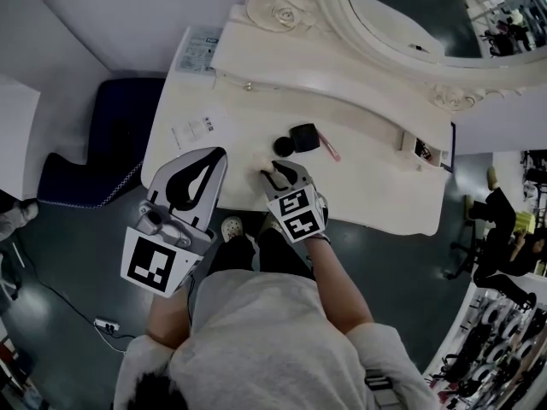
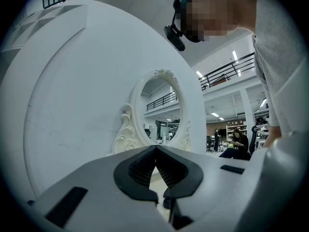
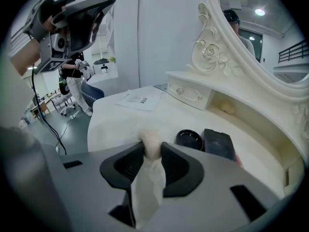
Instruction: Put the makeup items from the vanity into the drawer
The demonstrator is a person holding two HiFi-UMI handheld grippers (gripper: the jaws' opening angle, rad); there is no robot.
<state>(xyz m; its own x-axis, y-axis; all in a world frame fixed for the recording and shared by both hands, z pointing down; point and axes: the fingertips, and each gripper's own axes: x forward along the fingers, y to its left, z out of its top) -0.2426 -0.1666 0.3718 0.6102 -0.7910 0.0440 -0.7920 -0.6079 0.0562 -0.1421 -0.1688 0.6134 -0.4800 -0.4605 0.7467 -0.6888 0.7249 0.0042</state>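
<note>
Right gripper (image 3: pixel 152 150): angled down onto the white vanity tabletop (image 1: pixel 385 186) near its front edge. Its jaws are closed on a pale sponge (image 3: pixel 150 141), with the pads pressing both sides. A clear, filmy wrapper trails back from the sponge between the jaws. Whether the sponge is resting on the surface or lifted off it is not clear.

Left gripper (image 2: pixel 155 148): held level off the front-left corner of the tabletop. Its jaws are closed tip to tip with nothing between them.

Still on the tabletop just beyond the sponge:
- round black compact (image 1: pixel 282 146)
- black square case (image 1: pixel 305 135), touching or just beside the compact
- thin pink stick (image 1: pixel 330 149), at the case's right side

Paper sheet (image 1: pixel 192 131) lies at the left.

Small drawer (image 3: pixel 192 94) with two knobs sits in the raised shelf under the ornate mirror (image 1: pixel 402 7). Its front looks shut.
</note>
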